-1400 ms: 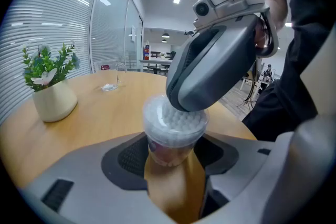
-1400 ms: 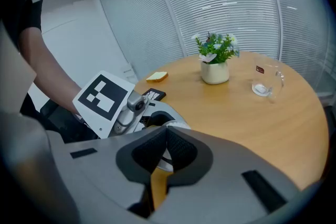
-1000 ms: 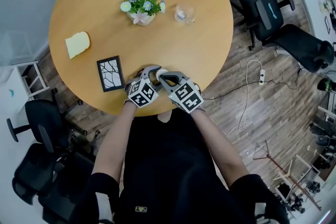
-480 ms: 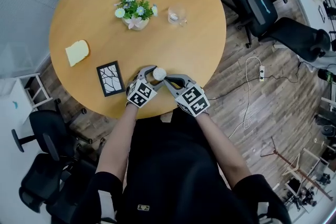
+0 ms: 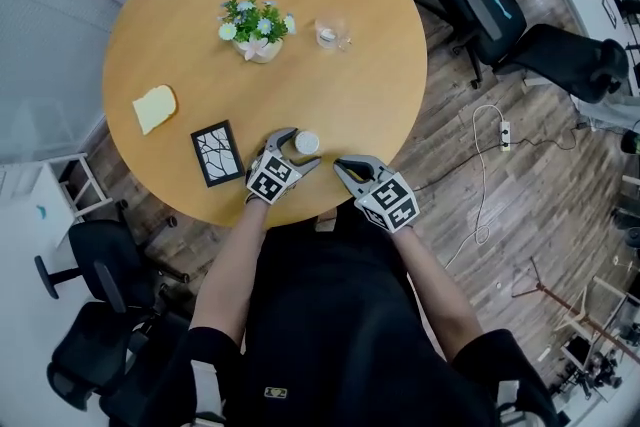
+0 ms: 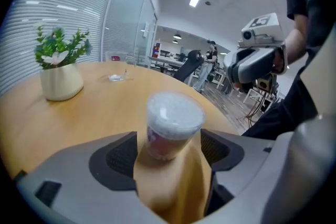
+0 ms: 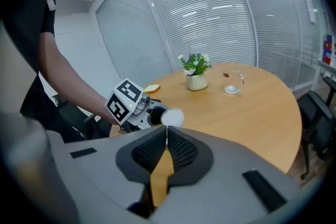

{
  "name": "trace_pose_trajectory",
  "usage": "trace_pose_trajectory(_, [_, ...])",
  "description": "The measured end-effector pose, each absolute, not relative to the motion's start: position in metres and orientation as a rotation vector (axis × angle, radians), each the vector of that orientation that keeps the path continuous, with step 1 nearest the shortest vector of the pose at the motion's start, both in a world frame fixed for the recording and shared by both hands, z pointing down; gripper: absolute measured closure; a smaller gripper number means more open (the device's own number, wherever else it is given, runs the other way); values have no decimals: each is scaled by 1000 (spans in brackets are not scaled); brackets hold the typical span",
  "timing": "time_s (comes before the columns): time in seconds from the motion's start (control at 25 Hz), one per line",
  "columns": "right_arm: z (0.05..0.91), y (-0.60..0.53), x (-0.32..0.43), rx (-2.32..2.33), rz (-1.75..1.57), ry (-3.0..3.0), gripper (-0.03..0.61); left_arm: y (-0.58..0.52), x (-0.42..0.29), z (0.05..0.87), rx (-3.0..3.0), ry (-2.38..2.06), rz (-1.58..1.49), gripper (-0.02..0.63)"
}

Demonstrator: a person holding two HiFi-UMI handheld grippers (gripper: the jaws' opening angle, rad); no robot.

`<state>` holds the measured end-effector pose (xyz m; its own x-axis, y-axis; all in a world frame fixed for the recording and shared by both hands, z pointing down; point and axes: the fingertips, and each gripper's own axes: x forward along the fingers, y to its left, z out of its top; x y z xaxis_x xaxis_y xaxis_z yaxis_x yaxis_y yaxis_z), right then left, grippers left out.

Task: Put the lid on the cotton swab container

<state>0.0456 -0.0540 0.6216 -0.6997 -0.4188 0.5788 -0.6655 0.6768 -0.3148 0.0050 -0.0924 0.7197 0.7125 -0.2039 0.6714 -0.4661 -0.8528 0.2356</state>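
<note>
The cotton swab container point(image 5: 307, 143) stands upright near the front edge of the round wooden table point(image 5: 380, 95), with its clear lid on top. In the left gripper view the container point(image 6: 172, 126) sits between the pads, and a bit of table shows on both sides. My left gripper point(image 5: 303, 148) has just been opening its jaws and stands open around it. My right gripper point(image 5: 340, 166) is a short way to the right of the container, shut and empty. The right gripper view shows its tips point(image 7: 166, 131) meeting, with the lidded container point(image 7: 172, 118) and the left gripper point(image 7: 149, 115) beyond.
A potted plant point(image 5: 258, 23) and a small glass point(image 5: 330, 32) stand at the far side of the table. A yellow slice point(image 5: 153, 108) and a framed picture point(image 5: 217, 153) lie to the left. Office chairs point(image 5: 500, 5) and a cable point(image 5: 480, 175) are on the floor to the right.
My right gripper has drawn away to the right from the container, which now shows its lid on top. The left gripper's jaws have spread wider around the container.
</note>
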Motion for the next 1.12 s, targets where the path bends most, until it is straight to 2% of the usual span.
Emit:
trace_pose_trajectory(0.28, [615,-39,56,872,783,-2470,572,-73,-31,688,2422,-658,748,266])
trace_pose_trajectory(0.44, [615,-31,59,888,776,-2471,573,-67,-51,654,2401,-772,618,442])
trace_pose_trajectory(0.52, [614,-28,59,906,801,-2482,574,-64,-57,636,2392,-793,529,585])
trace_pose_trajectory(0.56, [613,-27,59,918,824,-2488,574,-61,-58,627,2390,-782,485,606])
trace_pose_trajectory(1.12, [595,-19,46,978,715,-2492,574,-30,-67,581,2522,-703,498,607])
